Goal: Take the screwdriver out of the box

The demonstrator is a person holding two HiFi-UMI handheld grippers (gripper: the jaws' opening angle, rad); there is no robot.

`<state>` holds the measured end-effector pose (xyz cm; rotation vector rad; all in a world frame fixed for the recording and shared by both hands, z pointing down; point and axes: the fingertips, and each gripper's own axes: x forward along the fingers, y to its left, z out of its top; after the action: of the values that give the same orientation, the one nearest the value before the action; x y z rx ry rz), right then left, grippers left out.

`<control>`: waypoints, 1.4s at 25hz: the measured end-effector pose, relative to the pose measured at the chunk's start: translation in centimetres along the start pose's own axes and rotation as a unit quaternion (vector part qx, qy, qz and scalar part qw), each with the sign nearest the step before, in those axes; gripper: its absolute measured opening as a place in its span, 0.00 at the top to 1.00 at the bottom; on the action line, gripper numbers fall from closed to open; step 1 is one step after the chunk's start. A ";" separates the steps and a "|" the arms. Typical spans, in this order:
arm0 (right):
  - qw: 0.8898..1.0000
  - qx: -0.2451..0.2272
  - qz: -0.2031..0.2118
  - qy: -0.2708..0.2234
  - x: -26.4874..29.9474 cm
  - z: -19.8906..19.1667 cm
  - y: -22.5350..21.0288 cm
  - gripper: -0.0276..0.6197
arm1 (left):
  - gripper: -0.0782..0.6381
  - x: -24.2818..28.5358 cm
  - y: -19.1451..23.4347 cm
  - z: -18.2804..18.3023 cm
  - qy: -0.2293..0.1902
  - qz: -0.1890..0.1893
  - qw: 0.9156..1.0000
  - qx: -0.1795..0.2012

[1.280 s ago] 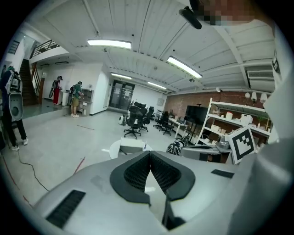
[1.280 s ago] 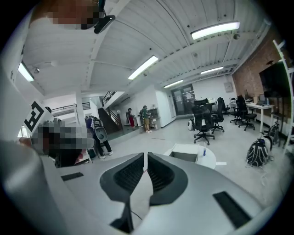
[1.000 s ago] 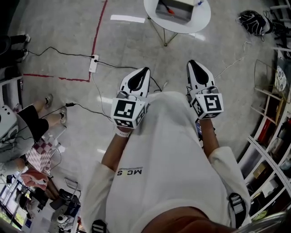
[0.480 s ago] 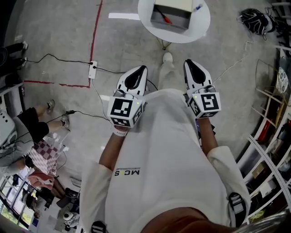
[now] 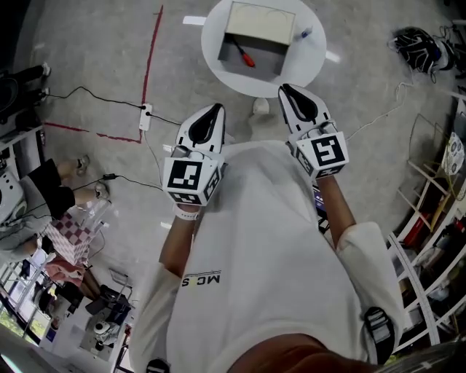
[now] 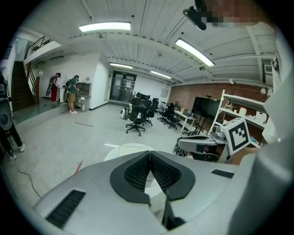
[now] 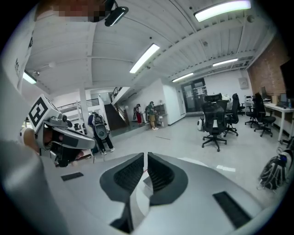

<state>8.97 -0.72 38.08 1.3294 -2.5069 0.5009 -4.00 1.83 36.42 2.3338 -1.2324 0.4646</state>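
A red-handled screwdriver [image 5: 244,57] lies inside an open grey box [image 5: 266,22] on a small round white table [image 5: 314,57] at the top of the head view. Both grippers are held in front of the person's chest, short of the table and above the floor. My left gripper [image 5: 212,109] points toward the table's near left edge, its jaws shut with nothing between them [image 6: 149,153]. My right gripper [image 5: 285,89] reaches almost to the table's near rim, its jaws also closed and empty [image 7: 145,156].
A small blue item [image 5: 304,33] lies on the table right of the box. On the floor are a power strip [image 5: 145,111] with cables, a red tape line [image 5: 151,58] and a black bag [image 5: 416,41]. Shelves [image 5: 437,240] stand right; a seated person [image 5: 44,189] is at left.
The table and box have come closer and lower in the head view as the person walks toward them. Both grippers stay shut and held at chest height.
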 end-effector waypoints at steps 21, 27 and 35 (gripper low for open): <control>0.997 0.015 0.045 0.068 6.3 -3.1 -4.6 0.83 | 0.87 6.6 -0.4 -0.1 0.040 0.023 0.999 -0.009; 0.992 -0.010 0.078 0.100 10.0 -4.9 -3.8 0.83 | 0.87 6.0 0.8 0.8 0.024 0.048 0.998 -0.016; 0.988 -0.048 0.085 0.123 15.8 -7.7 -2.8 0.83 | 0.87 4.5 2.8 0.9 0.001 0.076 0.996 -0.039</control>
<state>3.17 -10.78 51.62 0.9599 -2.4155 0.5365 -3.84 -3.07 38.51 2.1826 -1.4084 0.4606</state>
